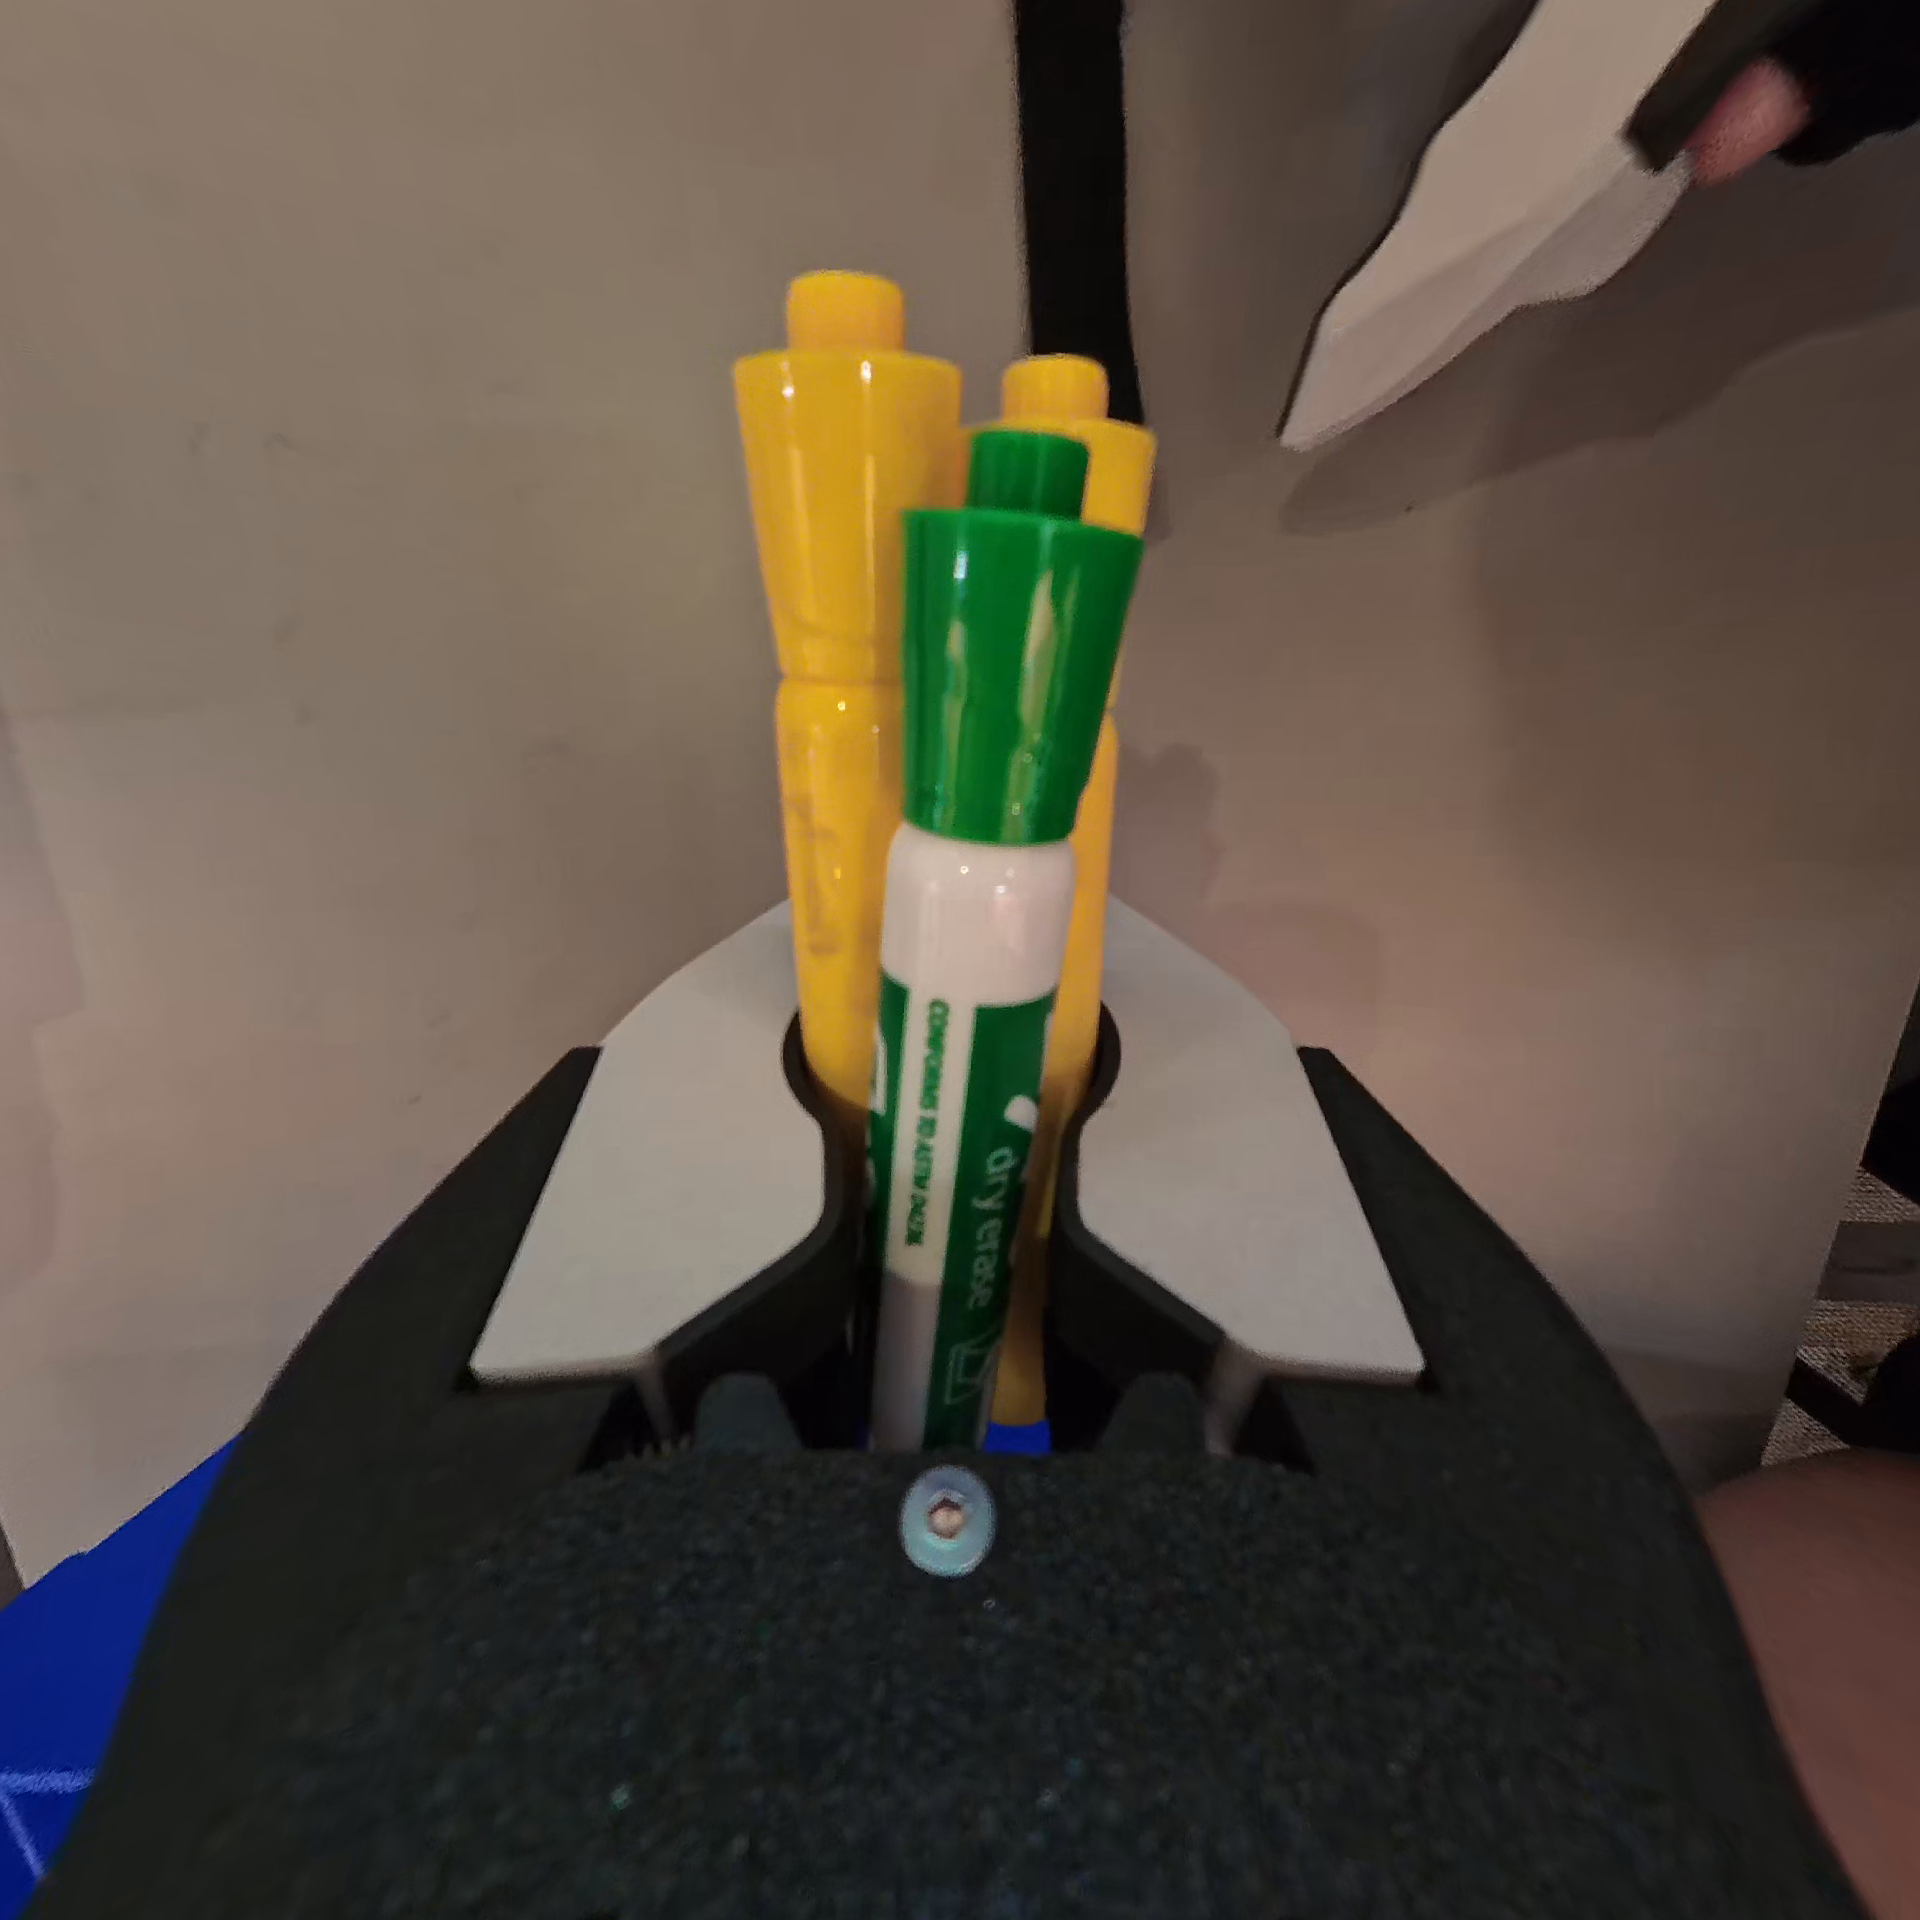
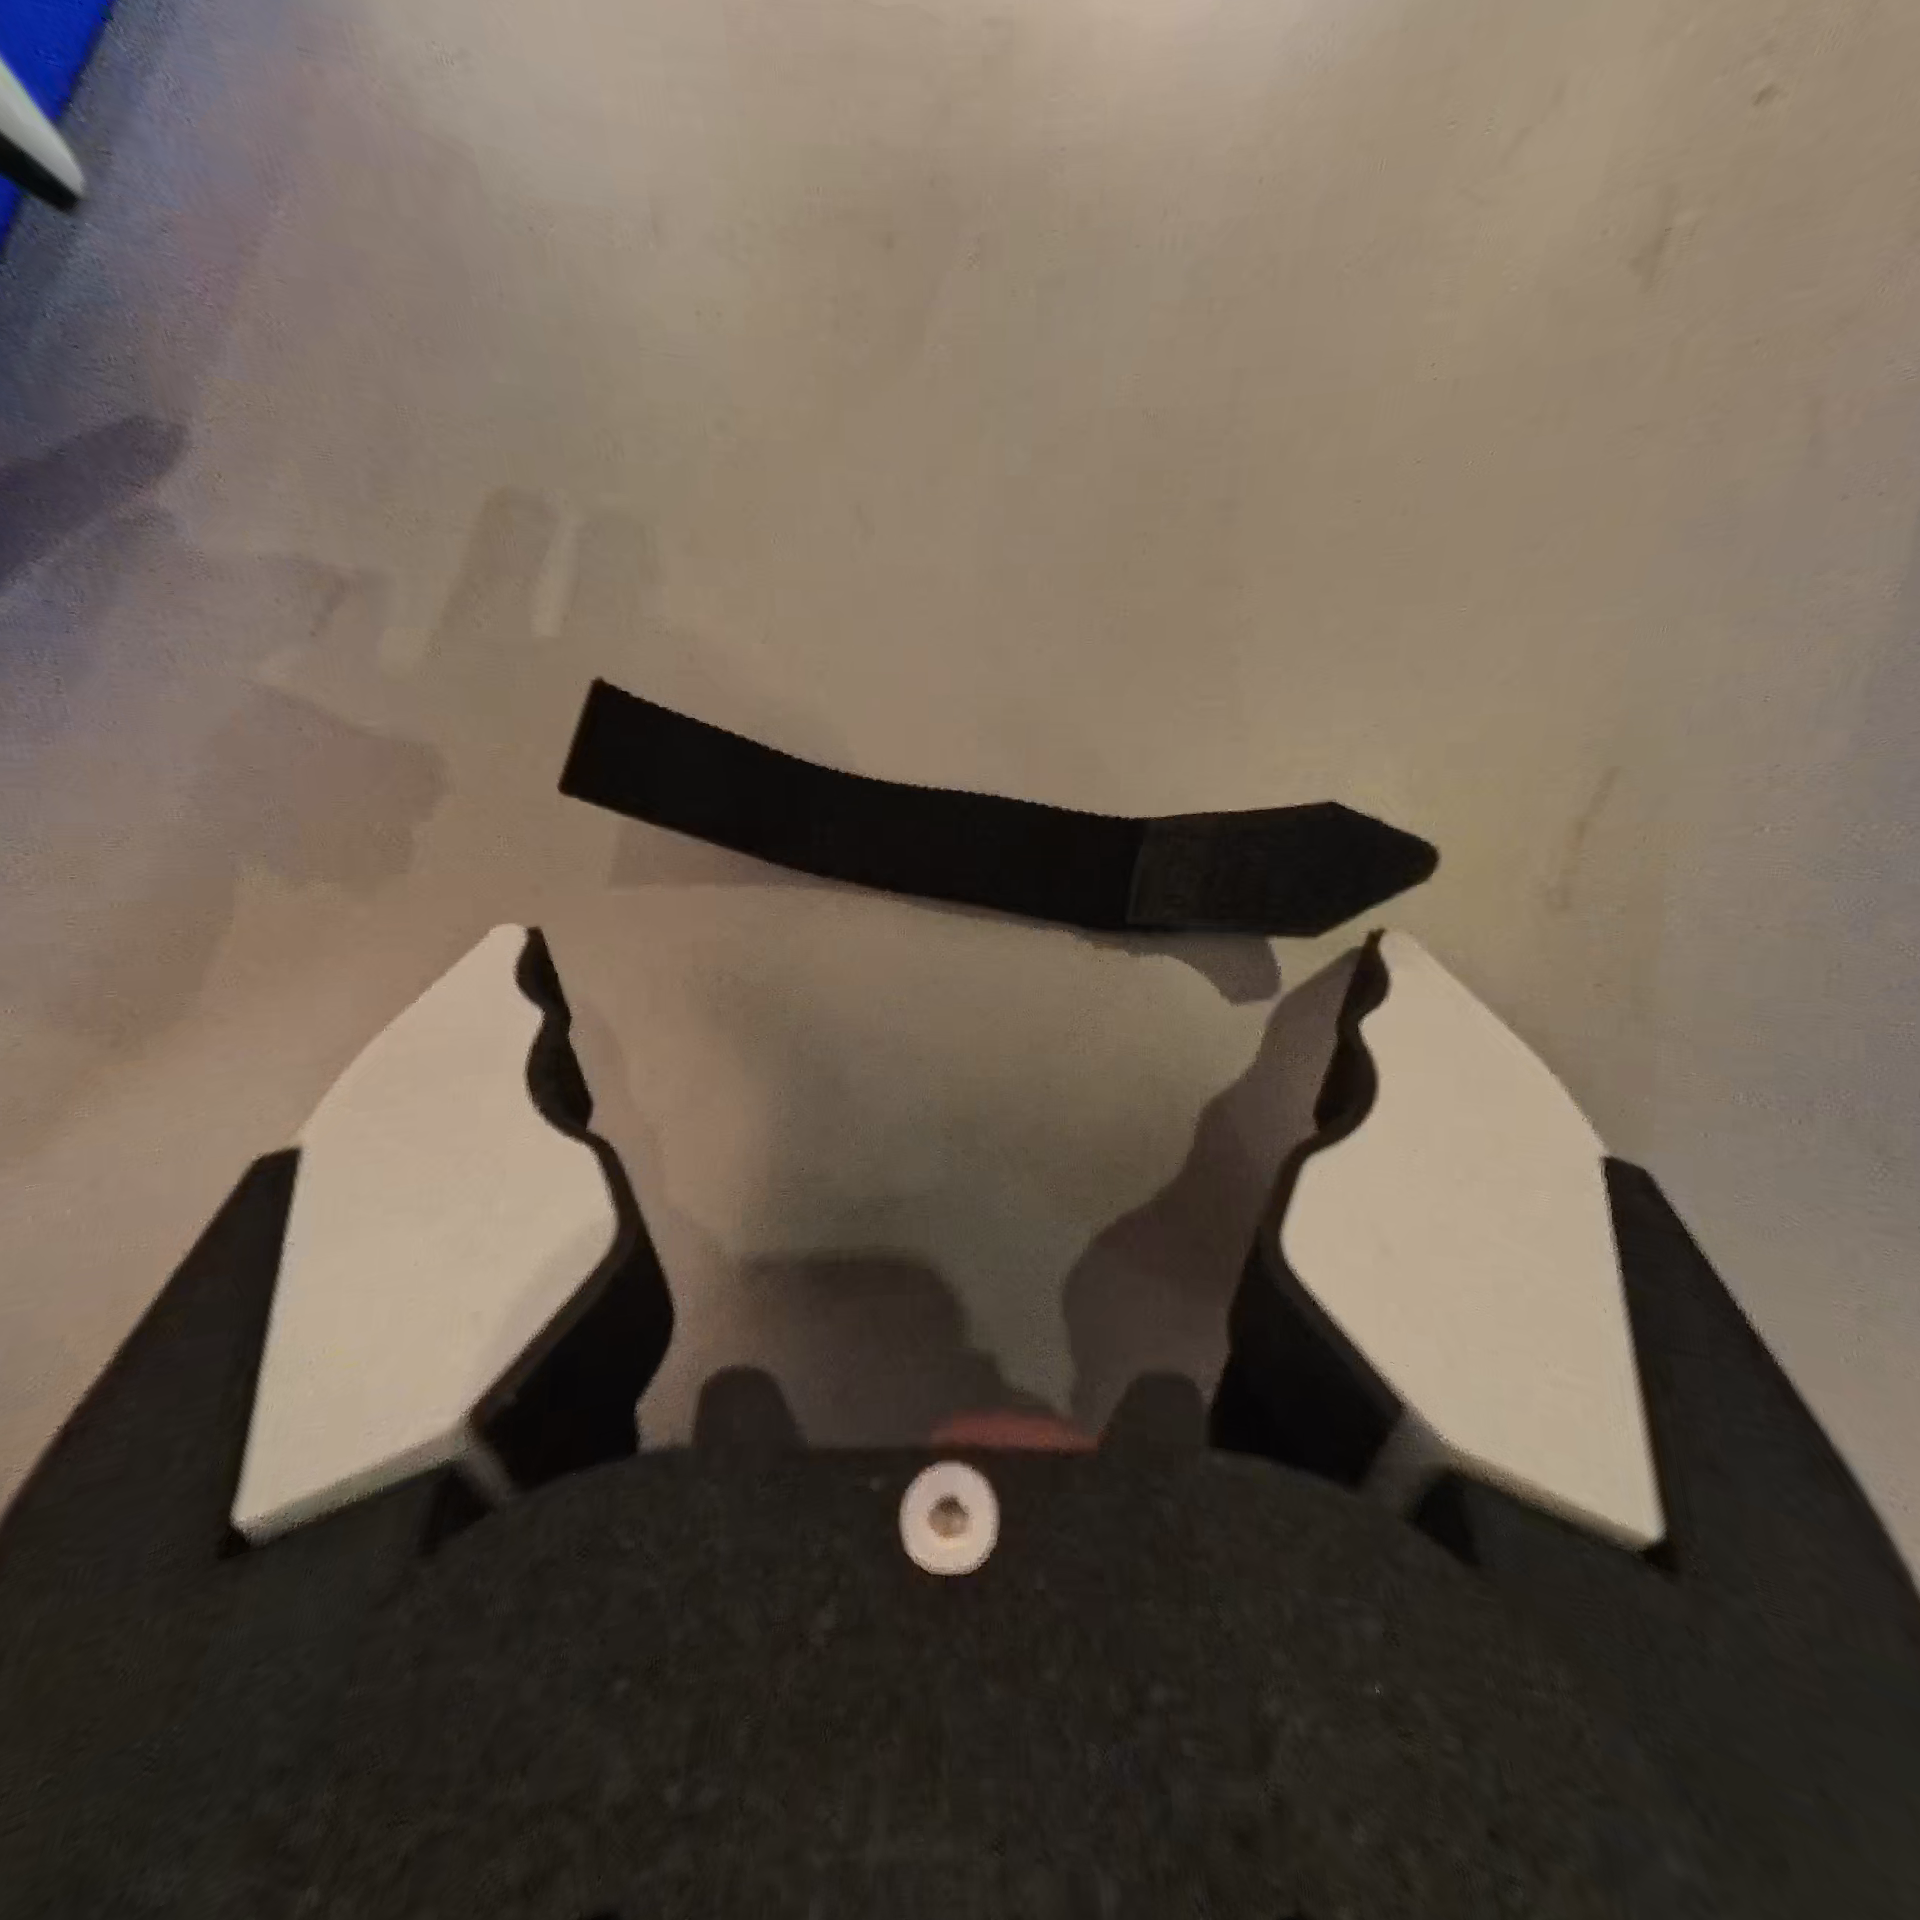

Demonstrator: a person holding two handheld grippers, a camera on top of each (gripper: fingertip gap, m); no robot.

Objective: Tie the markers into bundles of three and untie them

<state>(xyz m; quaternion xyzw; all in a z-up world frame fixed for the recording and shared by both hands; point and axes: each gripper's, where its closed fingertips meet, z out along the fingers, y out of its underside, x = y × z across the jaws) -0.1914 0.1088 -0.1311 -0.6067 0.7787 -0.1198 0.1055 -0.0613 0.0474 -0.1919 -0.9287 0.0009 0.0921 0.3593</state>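
Left gripper [image 1: 951,1039] clamped on three markers [image 1: 971,935]; right gripper [image 2: 951,956] spread over black hook-and-loop strap [image 2: 987,831] at frame centre — pinch pointed end, lift flat.

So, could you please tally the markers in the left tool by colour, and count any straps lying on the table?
Yellow markers: 2
Green marker: 1
Black strap: 1, flat on the table, just ahead of the open right tool
Total: 4 things, 3 of them markers clamped in the left tool.
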